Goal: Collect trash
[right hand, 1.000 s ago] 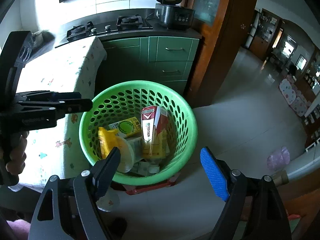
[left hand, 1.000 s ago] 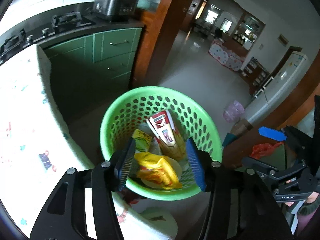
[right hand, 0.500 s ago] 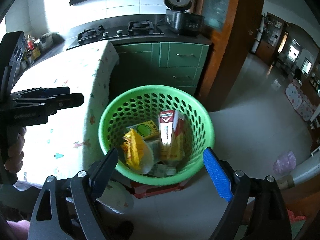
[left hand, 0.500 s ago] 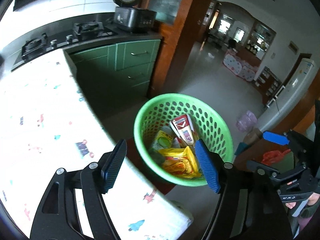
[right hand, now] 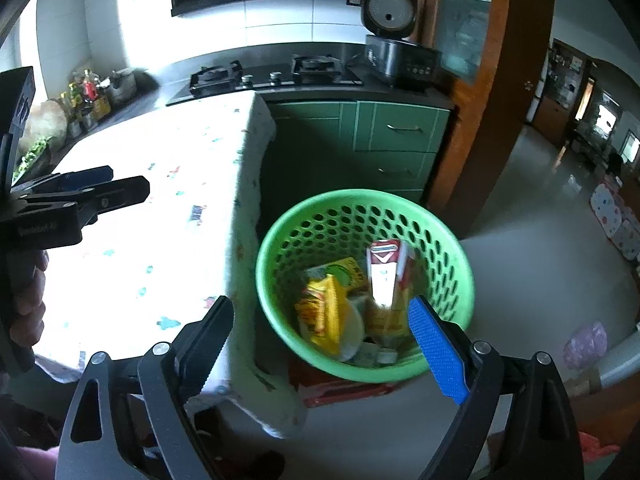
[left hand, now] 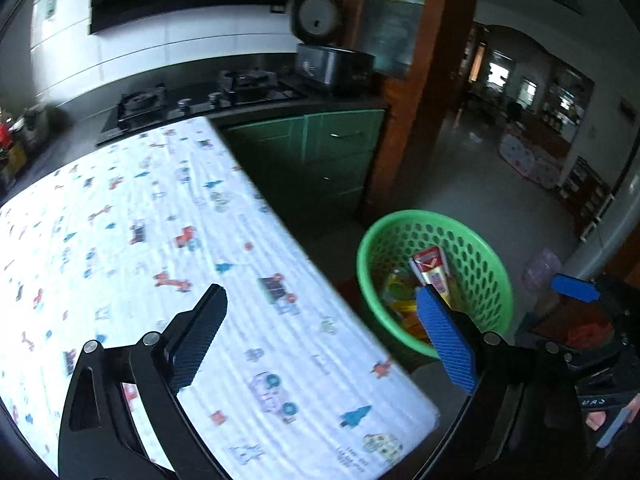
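Left gripper (left hand: 322,332): 2 black ribbed-pad fingers, right pad faced in blue textured rubber, jaws opening, spread wide, nothing between them. It hangs over the table's white quilted cloth printed with small cartoon vehicles and trees (left hand: 168,240), pointing down at an angle.

Right gripper (right hand: 324,338): same build, black serrated left finger, blue knurled right pad, jaws opening and wide, nothing gripped. Seen through the gap is the round green perforated plastic basket (right hand: 452,248), which sits on the floor just beside the table's corner, on top of something flat and red (right hand: 340,390) that I can't identify.

Trash is inside the basket: a crinkled yellow foil snack wrapper (right hand: 322,314) leaning against a white round paper bowl or lid (right hand: 354,330), a tall red-and-white carton with a folded top (right hand: 386,272) standing tilted, a flat yellow-green printed packet (right hand: 340,272) behind it, and small pale scraps at the bottom, too blurred to tell. In the left wrist view the same basket (left hand: 492,264) shows to the right of the table edge, partly behind the blue pad.

Background: green flat-front cabinets with metal bar handles (right hand: 396,132), a black glass 2-burner gas hob (right hand: 272,74), a dark boxy rice cooker with its round lid up (right hand: 394,40), glossy white wall tiles, a brown wooden door frame (right hand: 484,120), and a smooth grey floor.

The person's hand (right hand: 28,300) grips the left gripper's handle at the frame edge.
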`<state>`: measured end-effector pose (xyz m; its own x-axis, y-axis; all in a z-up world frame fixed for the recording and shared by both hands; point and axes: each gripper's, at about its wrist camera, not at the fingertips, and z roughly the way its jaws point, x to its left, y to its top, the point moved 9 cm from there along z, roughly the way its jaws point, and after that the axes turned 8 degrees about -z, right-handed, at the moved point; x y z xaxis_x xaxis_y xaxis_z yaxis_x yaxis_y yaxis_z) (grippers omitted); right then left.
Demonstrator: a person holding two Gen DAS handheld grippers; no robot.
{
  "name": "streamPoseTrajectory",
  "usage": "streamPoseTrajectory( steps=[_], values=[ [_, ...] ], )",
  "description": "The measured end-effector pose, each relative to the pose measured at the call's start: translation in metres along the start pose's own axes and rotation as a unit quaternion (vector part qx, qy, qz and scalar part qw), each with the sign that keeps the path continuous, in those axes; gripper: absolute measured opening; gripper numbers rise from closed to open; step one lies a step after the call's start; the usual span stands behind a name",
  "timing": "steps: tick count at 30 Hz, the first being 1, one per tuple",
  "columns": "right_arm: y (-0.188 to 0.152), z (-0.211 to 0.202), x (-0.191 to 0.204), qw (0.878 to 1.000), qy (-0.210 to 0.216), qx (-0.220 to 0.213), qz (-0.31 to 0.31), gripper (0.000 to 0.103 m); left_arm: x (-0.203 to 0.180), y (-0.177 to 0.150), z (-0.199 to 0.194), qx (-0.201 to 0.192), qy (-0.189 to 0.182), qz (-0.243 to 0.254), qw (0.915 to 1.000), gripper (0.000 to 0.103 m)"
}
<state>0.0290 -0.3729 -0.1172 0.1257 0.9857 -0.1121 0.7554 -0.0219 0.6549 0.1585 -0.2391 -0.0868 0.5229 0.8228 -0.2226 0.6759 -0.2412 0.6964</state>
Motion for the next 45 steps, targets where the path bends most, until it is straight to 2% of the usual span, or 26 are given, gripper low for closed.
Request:
streamPoseTrajectory(
  steps=[9,24,38,45],
  values=[
    [0.011,-0.002,0.028,1.0,0.008,-0.014,-0.016,0.091,0.036,-0.005,-0.025,-0.009,0.033,-0.027,0.999,0.098],
    [0.026,-0.002,0.051,0.999,0.042,-0.022,0.006,0.093,0.079,-0.017,-0.057,-0.023,0.09,-0.025,0.9953,0.098],
    [0.038,-0.006,0.068,0.997,0.06,-0.039,0.007,0.094,0.112,-0.026,-0.089,-0.051,0.154,-0.045,0.9858,0.098],
    [0.04,-0.006,0.08,0.996,0.073,-0.044,0.001,0.094,0.12,-0.027,-0.101,-0.059,0.163,-0.06,0.9831,0.098]
  ],
)
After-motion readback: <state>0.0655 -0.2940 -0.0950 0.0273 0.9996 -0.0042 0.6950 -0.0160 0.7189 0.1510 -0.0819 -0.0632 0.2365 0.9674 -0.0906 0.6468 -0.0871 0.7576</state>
